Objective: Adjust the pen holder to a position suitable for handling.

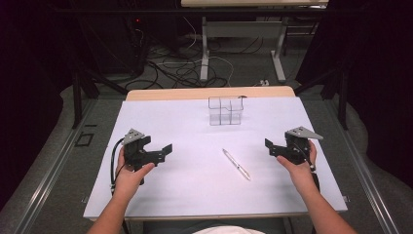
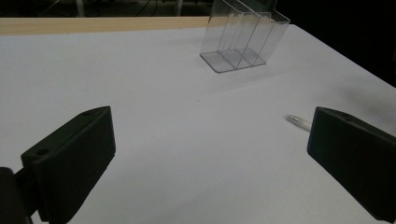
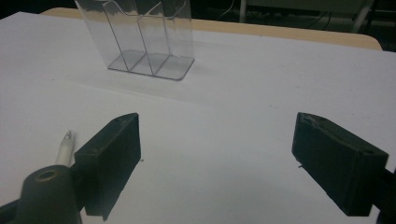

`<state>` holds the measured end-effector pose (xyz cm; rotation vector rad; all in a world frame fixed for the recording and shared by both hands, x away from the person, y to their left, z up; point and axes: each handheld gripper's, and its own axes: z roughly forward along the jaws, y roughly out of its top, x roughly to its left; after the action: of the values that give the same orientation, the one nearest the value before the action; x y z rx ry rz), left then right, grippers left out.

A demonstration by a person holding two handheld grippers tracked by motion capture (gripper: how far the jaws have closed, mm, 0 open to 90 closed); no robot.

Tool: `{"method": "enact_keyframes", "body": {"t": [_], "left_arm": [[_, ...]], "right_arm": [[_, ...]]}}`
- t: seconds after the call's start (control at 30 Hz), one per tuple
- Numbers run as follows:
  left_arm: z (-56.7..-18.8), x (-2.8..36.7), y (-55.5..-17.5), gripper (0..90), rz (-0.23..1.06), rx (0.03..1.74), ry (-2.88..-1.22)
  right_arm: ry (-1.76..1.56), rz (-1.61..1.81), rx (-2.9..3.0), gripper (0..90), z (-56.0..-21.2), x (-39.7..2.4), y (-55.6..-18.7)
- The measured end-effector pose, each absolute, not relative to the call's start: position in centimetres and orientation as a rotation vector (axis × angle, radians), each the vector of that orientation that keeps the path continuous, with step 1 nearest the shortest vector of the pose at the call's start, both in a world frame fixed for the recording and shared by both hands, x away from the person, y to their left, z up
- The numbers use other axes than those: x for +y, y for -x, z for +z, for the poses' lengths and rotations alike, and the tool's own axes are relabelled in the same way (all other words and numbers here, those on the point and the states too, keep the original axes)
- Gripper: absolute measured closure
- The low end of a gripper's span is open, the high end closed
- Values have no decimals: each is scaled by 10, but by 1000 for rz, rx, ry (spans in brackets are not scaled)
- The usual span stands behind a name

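Lying between both hand-held grippers (image 1: 164,150) (image 1: 271,145): pen (image 1: 236,165)

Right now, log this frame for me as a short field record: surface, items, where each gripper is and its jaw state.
surface: white table top, wooden strip along its far edge
pen: white pen lying flat, slanted, between the two grippers, untouched
holder: clear plastic organiser, upright, empty, near the far edge
left gripper: left gripper held above the table, jaws open, nothing between them
right gripper: right gripper held above the table, jaws open, nothing between them

Clear holder (image 1: 225,111) blocks back centre; bare sheet (image 1: 195,180) round pen (image 1: 236,165), probably free.
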<state>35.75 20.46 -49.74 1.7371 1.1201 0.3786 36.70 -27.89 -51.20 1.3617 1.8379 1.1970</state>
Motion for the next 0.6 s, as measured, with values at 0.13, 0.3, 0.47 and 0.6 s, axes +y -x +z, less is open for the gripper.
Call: {"method": "enact_keyframes", "body": {"t": [0.13,0.3,0.47,0.6], "left_arm": [[-500,204,-358,13,372,1118,-1747],[-502,206,-355,29,376,1117,-1755],[-501,207,-352,29,385,1120,-1760],[-500,207,-351,29,395,1111,-1761]], "right_arm": [[-1301,1213,1849,182,-509,-277,-370],[-1216,1223,1911,258,-508,-269,-374],[-1088,1135,1994,347,-510,-257,-379],[-967,1095,2073,451,-505,-248,-385]]}}
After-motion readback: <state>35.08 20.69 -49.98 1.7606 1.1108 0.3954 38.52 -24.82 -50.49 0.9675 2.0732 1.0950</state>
